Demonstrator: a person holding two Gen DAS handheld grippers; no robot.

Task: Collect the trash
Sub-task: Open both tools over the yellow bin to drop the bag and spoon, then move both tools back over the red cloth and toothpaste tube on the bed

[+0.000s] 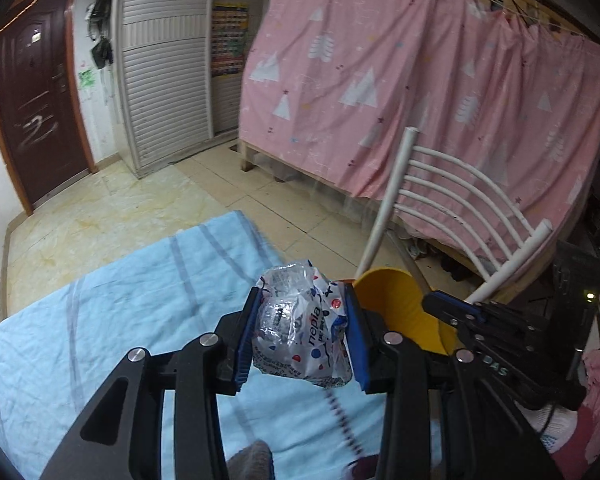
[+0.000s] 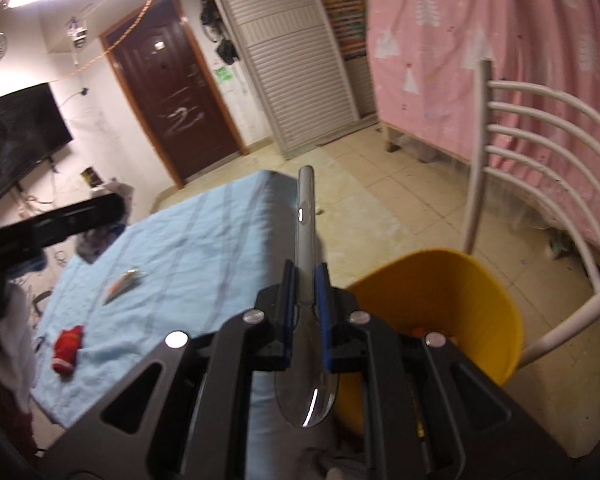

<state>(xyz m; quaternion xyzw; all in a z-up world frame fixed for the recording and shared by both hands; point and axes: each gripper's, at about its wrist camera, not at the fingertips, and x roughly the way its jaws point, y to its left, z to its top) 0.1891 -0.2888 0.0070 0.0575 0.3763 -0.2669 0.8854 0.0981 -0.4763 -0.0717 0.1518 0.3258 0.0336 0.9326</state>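
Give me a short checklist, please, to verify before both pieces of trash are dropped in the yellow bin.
1. Left gripper jaws clamp the crumpled printed plastic wrapper: ok.
2. Right gripper jaws clamp the clear plastic spoon: ok.
3. Round yellow plastic bin open and near: ok.
4. Wrapper above the bin mouth: not ok, beside it.
5. Spoon above the bin mouth: not ok, left of it.
6. Room left inside the bin: cannot tell.

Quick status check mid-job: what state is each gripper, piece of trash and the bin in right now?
Left gripper: shut on crumpled printed plastic wrapper, held above the blue cloth.
Right gripper: shut on clear plastic spoon, handle pointing forward.
Yellow plastic bin: upright, open-topped.
Red crumpled scrap: lying loose on light blue striped cloth.
Pale orange wrapper: lying loose on cloth.
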